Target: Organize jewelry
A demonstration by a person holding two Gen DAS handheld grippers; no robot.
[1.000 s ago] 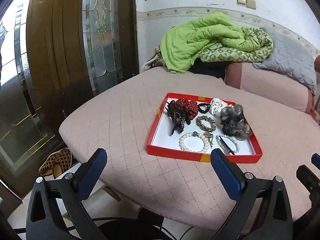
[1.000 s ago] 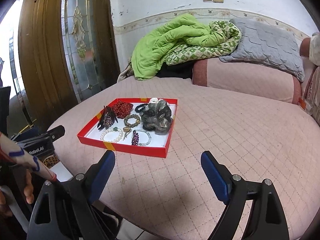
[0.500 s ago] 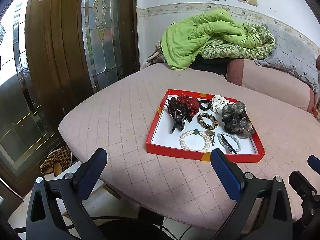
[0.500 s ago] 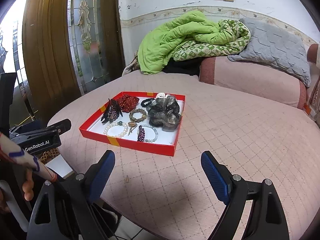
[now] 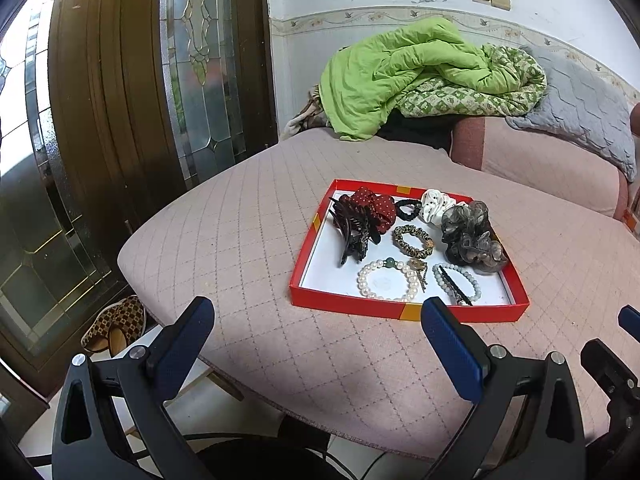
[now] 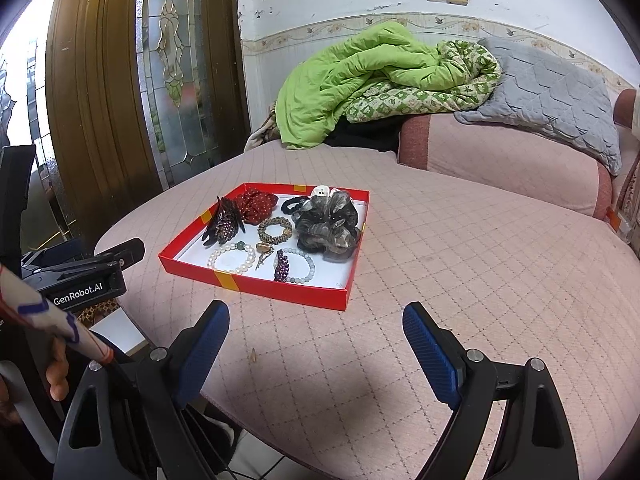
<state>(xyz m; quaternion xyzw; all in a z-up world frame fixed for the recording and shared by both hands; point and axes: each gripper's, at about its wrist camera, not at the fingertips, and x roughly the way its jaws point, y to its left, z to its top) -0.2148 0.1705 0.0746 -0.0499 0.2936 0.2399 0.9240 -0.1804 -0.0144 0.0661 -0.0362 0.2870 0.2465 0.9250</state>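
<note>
Pink quilted bed [image 5: 248, 240], red tray [image 5: 360, 307] jewelry overlapping, white scrunchie [image 6: 321, 191] mostly hidden, left gripper [image 5: 316, 344] and right gripper [image 6: 316, 340] wide, empty

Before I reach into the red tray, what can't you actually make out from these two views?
- White dotted scrunchie: right wrist view, mostly hidden behind the grey sheer scrunchie.
- Small gold charm beside the white pearl bracelet: too small to identify in either view.
- Right gripper: left wrist view, cut off by the frame edge.
</note>
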